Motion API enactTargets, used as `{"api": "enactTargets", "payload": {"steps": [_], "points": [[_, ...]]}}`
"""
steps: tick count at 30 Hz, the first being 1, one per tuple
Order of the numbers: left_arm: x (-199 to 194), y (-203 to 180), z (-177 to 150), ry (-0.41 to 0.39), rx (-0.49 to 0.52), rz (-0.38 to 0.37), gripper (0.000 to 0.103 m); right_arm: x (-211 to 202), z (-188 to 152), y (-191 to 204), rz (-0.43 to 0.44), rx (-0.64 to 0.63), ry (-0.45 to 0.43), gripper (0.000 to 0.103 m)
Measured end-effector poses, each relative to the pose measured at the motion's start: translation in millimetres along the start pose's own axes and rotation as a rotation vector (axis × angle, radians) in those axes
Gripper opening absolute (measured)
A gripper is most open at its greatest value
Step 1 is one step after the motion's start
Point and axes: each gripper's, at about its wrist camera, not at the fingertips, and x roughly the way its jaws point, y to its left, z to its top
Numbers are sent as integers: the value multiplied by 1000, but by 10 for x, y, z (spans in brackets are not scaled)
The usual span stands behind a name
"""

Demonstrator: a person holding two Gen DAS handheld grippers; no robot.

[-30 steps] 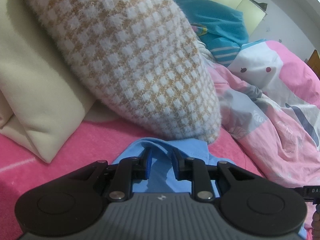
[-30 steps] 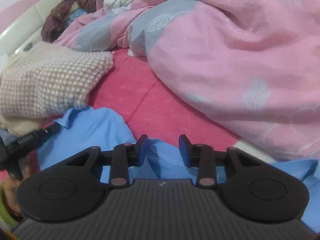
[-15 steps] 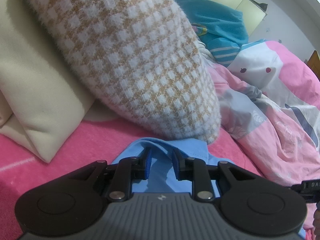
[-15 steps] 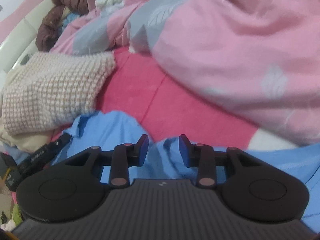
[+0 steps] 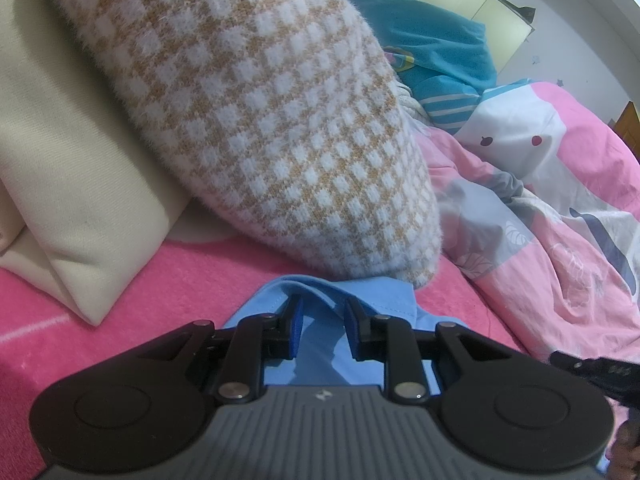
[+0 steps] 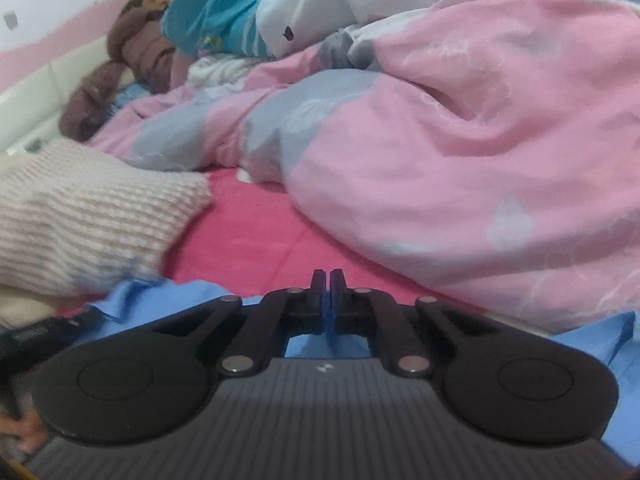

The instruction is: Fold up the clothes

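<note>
On the bed [image 6: 256,240], the right hand-held gripper [image 6: 329,300] pinched the blue shirt [image 6: 180,300] at six o'clock while the left hand-held gripper [image 5: 320,320] straddled its collar, fingers apart, likely needing to close before lifting.

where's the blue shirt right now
The blue shirt lies on the pink sheet under the left gripper, its collar touching the checked sweater.

Both cams sit low & close over the bed [image 5: 120,312]. Left faces checked knit [image 5: 256,120]; right faces duvet [image 6: 460,168]. Both share knit, duvet, blue shirt [image 5: 316,360].
</note>
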Motion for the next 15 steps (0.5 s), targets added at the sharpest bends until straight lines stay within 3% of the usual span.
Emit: {"api": "enactTargets", "payload": {"steps": [5,9,15], "points": [[1,-4,0,0,-1,-1,24,227,-52,-120,-93,24,46,3],[3,-7,0,0,-2,0,24,88,-1,-326,-64,92,14,4],[1,-8,-2,-1,-2,2,24,-134,81,-467,-4,63,6,10]]}}
